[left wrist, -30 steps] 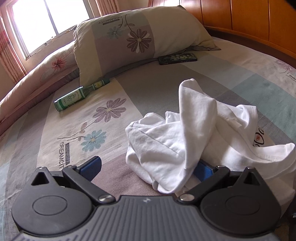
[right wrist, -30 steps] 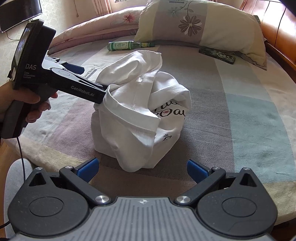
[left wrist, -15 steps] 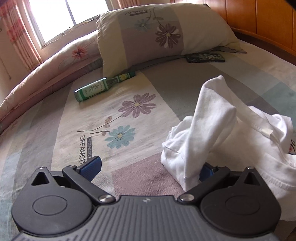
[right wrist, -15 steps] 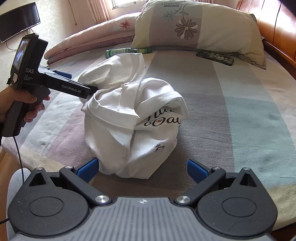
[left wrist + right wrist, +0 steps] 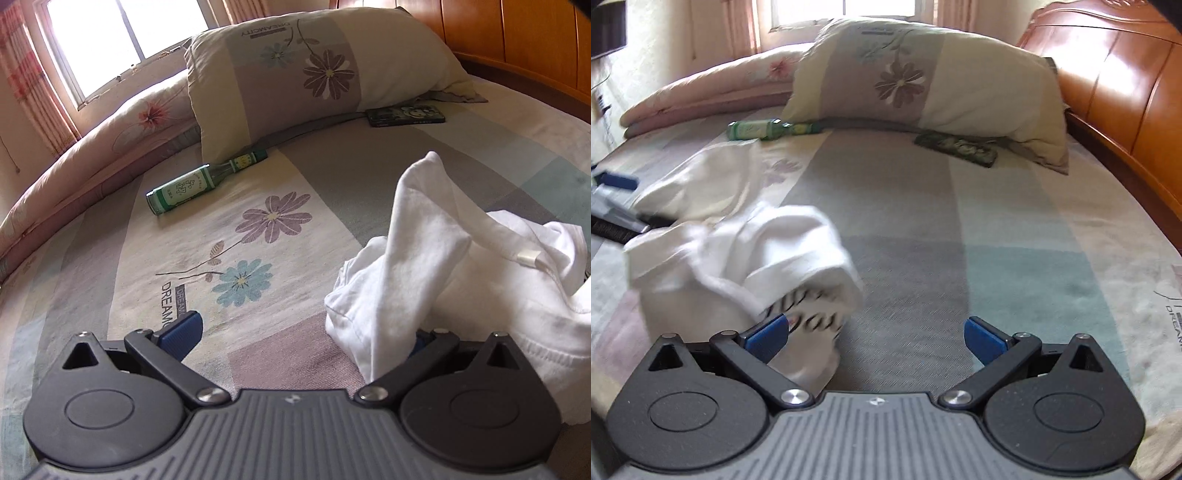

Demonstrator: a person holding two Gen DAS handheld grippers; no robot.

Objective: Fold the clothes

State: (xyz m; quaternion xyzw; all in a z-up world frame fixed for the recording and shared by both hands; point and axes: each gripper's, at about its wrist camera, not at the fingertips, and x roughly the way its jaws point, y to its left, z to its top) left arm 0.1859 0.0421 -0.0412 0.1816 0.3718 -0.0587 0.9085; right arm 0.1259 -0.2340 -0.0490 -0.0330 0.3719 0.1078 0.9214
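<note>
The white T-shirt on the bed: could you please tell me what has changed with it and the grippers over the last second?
The left hand-held gripper has dragged the white T-shirt leftward; cloth drapes over its right finger. The right hand-held gripper has closed in on the bundle, jaws wide open. The green bottle and pillow stayed put.

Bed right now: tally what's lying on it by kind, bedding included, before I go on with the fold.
White garment: 1, bunched up, partly draped over the left gripper
Green bottle: 1, on its side
Dark flat case: 1, by the pillow
Floral pillow: 1
Pink rolled quilt: 1
Total: 5

The right gripper is open and holds nothing.
</note>
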